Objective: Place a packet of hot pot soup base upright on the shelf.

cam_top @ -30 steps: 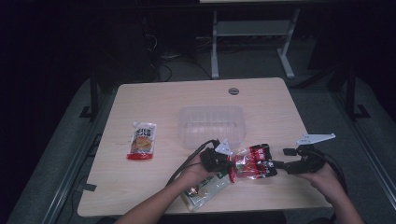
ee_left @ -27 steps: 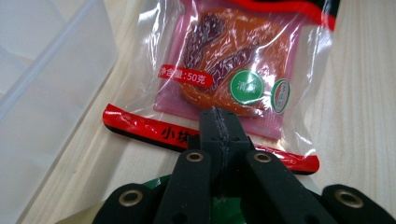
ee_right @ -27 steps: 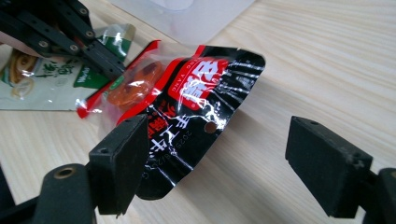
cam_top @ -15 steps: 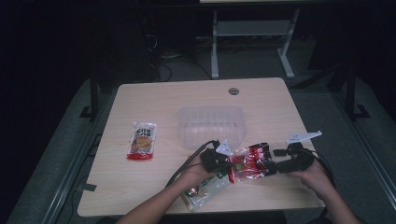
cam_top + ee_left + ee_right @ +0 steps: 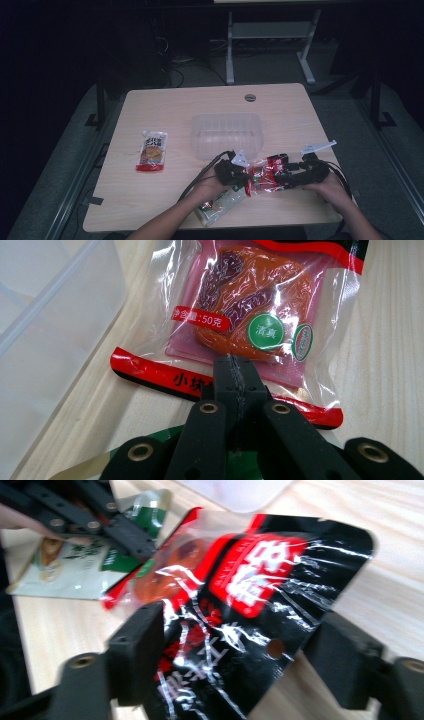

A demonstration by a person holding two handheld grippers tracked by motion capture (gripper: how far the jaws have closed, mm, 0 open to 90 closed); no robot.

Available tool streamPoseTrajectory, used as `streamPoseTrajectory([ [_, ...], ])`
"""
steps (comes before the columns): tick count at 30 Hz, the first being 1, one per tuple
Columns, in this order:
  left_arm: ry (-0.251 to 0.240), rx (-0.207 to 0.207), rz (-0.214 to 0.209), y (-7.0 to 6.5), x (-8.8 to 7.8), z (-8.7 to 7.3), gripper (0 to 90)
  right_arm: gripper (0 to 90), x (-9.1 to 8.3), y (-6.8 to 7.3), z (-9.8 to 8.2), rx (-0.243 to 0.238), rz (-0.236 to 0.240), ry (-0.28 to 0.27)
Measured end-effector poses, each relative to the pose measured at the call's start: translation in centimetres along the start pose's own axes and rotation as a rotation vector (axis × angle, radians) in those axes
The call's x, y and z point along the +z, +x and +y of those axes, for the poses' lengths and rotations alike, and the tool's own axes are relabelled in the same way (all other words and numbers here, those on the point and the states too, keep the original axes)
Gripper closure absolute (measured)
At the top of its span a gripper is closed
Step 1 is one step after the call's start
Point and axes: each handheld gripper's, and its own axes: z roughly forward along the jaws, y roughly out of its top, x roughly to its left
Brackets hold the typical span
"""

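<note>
- We see the red-and-black clear plastic snack packet near the table's near edge, right of centre, its long axis running left to right between the two tools, just near of the clear plastic tub.
- The left gripper has its jaws pressed together on the packet's red-striped bottom edge; the left gripper view shows them meeting with no gap on that film.
- The right gripper sits at the packet's black header end; in the right gripper view its jaws stand wide apart on either side of the packet, and that blurred view suggests they are not yet pinching it, though we cannot be sure.
- We count three packets on the light wooden table: the held one, a small red-and-white sachet well to the left, and a green-and-white pouch partly under the left hand.
- We count one tub.
- The left gripper view reveals orange and purple dried fruit inside; the high view does not.
</note>
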Motion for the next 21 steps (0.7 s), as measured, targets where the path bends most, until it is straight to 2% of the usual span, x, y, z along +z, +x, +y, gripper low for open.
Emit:
streamPoseTrajectory([
  [3,-0.004,-0.007,0.0,0.0,0.0,0.0,90.0,31.4,0.1,0.2,0.0,-0.017,0.012,0.001],
  [4,-0.005,-0.007,0.0,0.0,0.0,0.0,90.0,37.5,0.0,0.4,0.1,-0.034,0.009,-0.009],
  [7,0.001,-0.001,0.001,0.0,0.0,0.0,90.0,49.8,-0.4,0.4,0.1,-0.04,0.007,-0.031],
  [9,0.001,-0.001,0.001,0.0,0.0,0.0,90.0,52.9,-0.6,0.4,0.1,-0.046,0.004,-0.039],
  [10,-0.001,-0.003,0.002,0.0,0.0,0.0,90.0,57.9,-0.7,0.4,0.1,-0.051,0.007,-0.044],
  [19,-0.008,-0.006,0.009,-0.2,0.1,0.0,90.0,73.9,-0.2,1.0,0.4,-0.103,0.021,-0.029],
  [21,-0.008,-0.008,0.006,-0.2,0.1,0.0,90.0,79.9,-0.1,1.2,0.4,-0.13,0.022,-0.019],
])
